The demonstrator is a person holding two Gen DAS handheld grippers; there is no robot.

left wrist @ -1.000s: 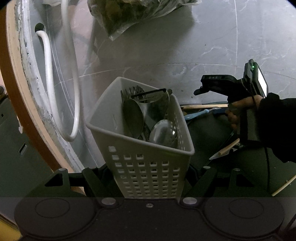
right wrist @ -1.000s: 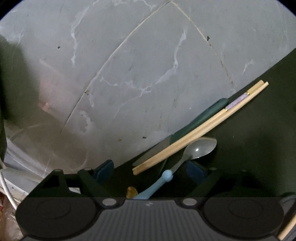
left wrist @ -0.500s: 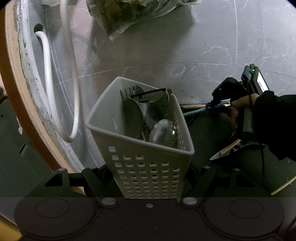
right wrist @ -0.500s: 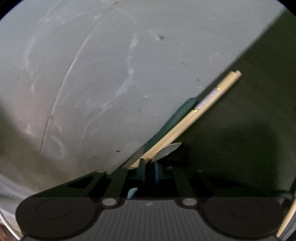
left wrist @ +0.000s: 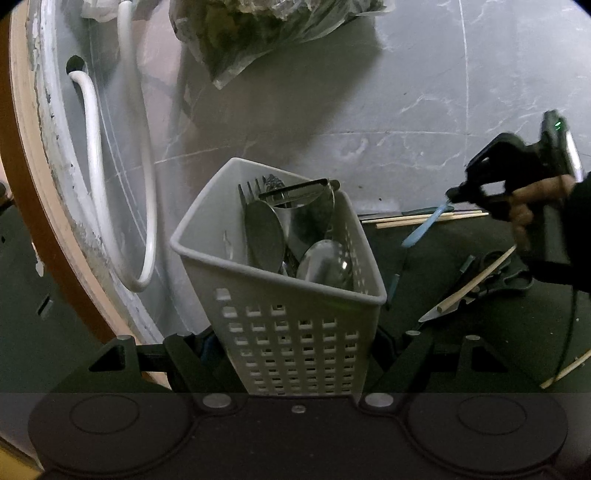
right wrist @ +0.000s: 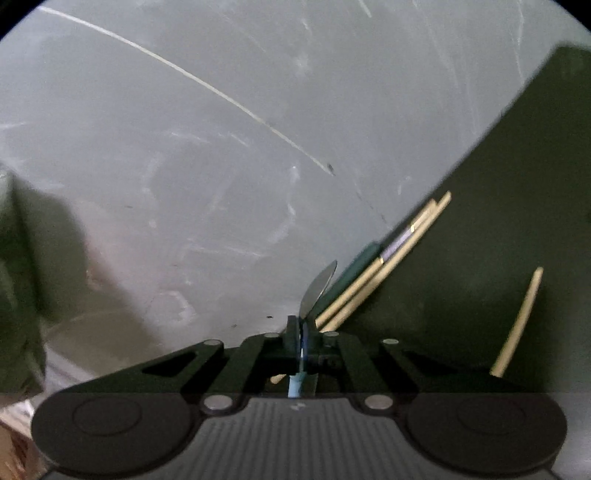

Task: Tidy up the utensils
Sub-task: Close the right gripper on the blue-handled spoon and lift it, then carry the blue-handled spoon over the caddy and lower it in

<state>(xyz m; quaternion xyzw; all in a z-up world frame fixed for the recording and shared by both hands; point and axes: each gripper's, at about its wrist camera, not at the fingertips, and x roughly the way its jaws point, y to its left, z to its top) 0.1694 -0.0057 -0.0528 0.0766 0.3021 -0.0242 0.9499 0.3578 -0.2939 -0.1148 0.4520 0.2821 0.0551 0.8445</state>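
My left gripper (left wrist: 295, 354) is shut on a white perforated caddy (left wrist: 295, 325), its fingers against both side walls. Metal spoons and a fork (left wrist: 295, 240) stand inside it. To the right, a person's hand holds my right gripper (left wrist: 454, 194), shut on a blue-handled spoon (left wrist: 424, 227) that hangs tilted above the dark green mat (left wrist: 480, 332). In the right wrist view the right gripper (right wrist: 301, 332) pinches the spoon's neck; the spoon's metal bowl (right wrist: 319, 288) sticks out ahead and the blue handle (right wrist: 295, 386) points back. A pair of chopsticks (right wrist: 384, 269) lies on the mat.
A green-handled knife (right wrist: 360, 264) lies beside the chopsticks at the mat's edge. A single chopstick (left wrist: 476, 280) rests across black scissors (left wrist: 506, 273). A white hose (left wrist: 92, 166), a plastic bag (left wrist: 258, 29) and a curved wooden rim (left wrist: 22, 184) lie to the left and behind.
My right gripper went from open around the spoon to shut on it, then lifted it off the mat and rolled a little. The left gripper and caddy stayed still.
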